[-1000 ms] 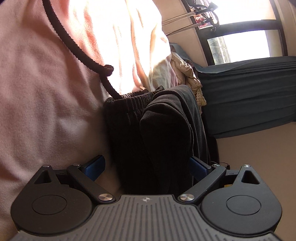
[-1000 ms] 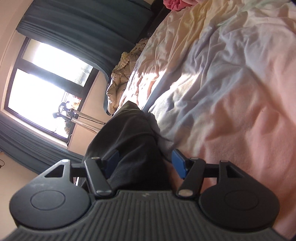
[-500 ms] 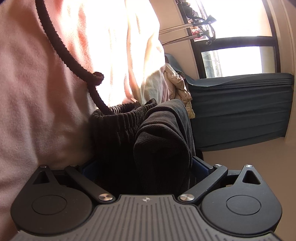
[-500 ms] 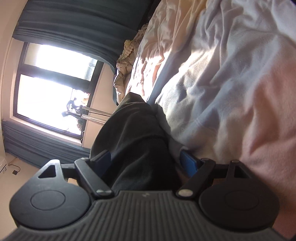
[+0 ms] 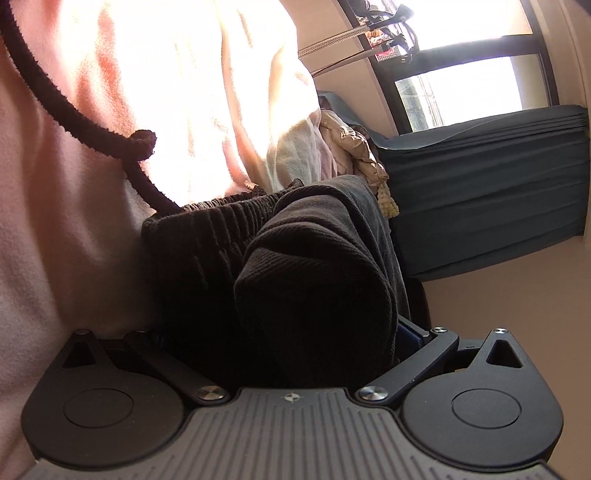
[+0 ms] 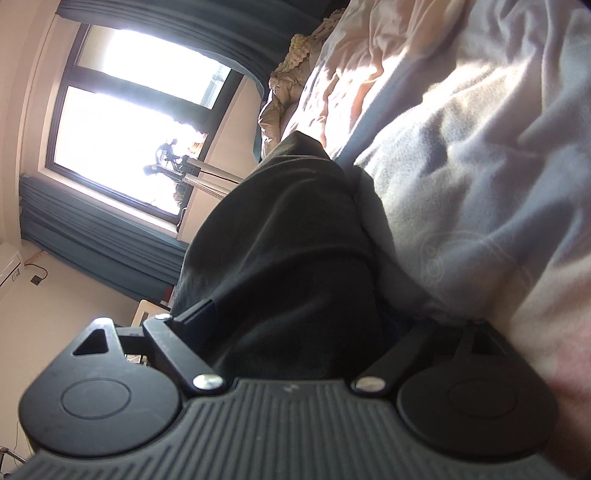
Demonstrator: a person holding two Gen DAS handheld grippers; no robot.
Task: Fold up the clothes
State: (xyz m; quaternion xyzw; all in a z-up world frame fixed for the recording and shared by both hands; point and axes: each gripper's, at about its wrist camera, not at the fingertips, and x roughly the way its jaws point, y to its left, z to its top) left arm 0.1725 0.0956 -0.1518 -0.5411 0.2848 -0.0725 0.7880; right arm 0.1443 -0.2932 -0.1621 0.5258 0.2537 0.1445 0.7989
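A pair of dark corduroy trousers (image 5: 288, 266) lies folded on a pink and white bedspread (image 5: 74, 229), with its ribbed waistband and a black drawstring (image 5: 110, 140) showing. My left gripper (image 5: 280, 343) has its jaws wide around the bunched waistband end, which fills the gap between them. In the right wrist view the same dark trousers (image 6: 291, 266) fill the gap of my right gripper (image 6: 295, 332), whose jaws stand wide on either side. The fingertips of both are mostly hidden by the cloth.
The rumpled bedspread (image 6: 480, 147) fills the right of the right wrist view. A beige quilted garment (image 5: 358, 144) lies at the bed's far end. Teal curtains (image 5: 480, 192), a bright window (image 6: 122, 122) and a stand (image 5: 354, 33) are beyond.
Both grippers have pushed forward onto the trousers, so the cloth now sits deep between the jaws and hides the blue pads. The jaws have stayed wide.
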